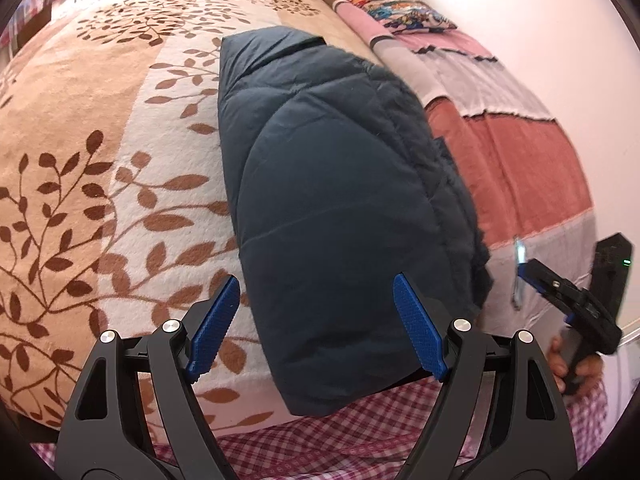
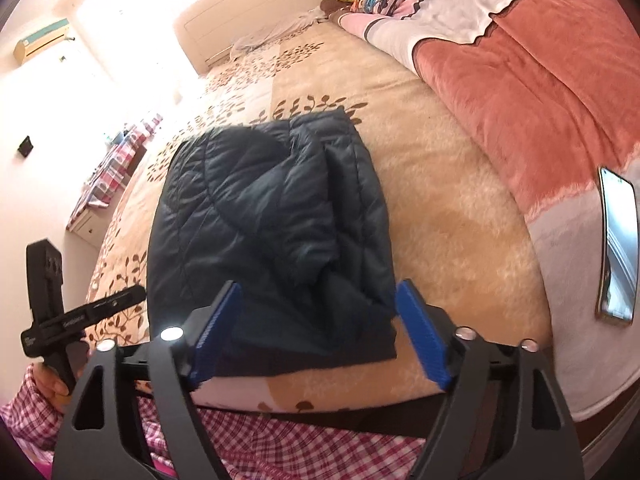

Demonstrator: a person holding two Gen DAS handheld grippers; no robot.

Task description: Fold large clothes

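On the leaf-patterned bedspread [image 1: 100,168], the folded navy jacket [image 1: 332,208] lies at 12 o'clock of the left gripper [image 1: 316,328] and right gripper [image 2: 318,334]; both spread, empty.

Each camera sits behind its own spread fingers, looking forward and down across the bed from its near edge. The left wrist view frames the folded dark jacket [image 1: 344,208] close, between and beyond its fingers; the right gripper [image 1: 532,276] shows outside its right finger. The right wrist view also holds the jacket [image 2: 264,224] between its fingers, the left gripper [image 2: 132,294] outside its left finger. Both share jacket and leaf-patterned blanket [image 1: 100,160].
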